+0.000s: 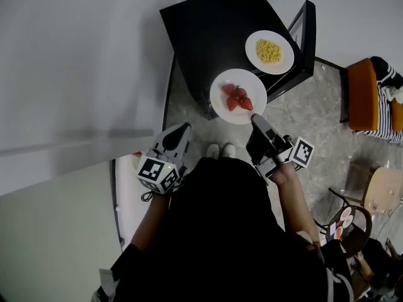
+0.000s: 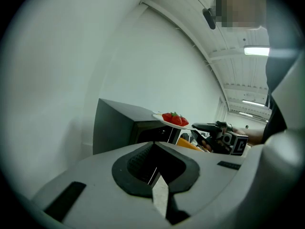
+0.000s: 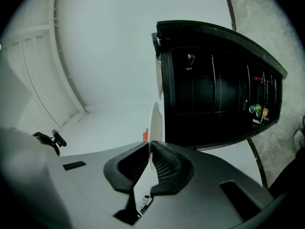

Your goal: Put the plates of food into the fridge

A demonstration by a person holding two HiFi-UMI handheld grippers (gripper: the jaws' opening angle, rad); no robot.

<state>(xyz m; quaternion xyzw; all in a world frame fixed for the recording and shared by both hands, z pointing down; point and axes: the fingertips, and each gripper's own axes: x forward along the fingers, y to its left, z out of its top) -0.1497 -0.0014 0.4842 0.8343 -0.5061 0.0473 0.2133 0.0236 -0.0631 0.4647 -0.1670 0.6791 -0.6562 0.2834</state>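
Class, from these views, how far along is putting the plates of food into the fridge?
Nothing looks done: no plate shows inside the black fridge. In hand: the right gripper pinches the rim of the strawberry plate. Left to do: the plate of yellow food sits on the fridge top; the left gripper is shut, empty.

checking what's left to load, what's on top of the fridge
A plate of yellow food sits on the fridge. The strawberry plate, pinched at its rim by the right gripper, overhangs the front corner; whether it rests there is unclear. The top beneath both is covered.
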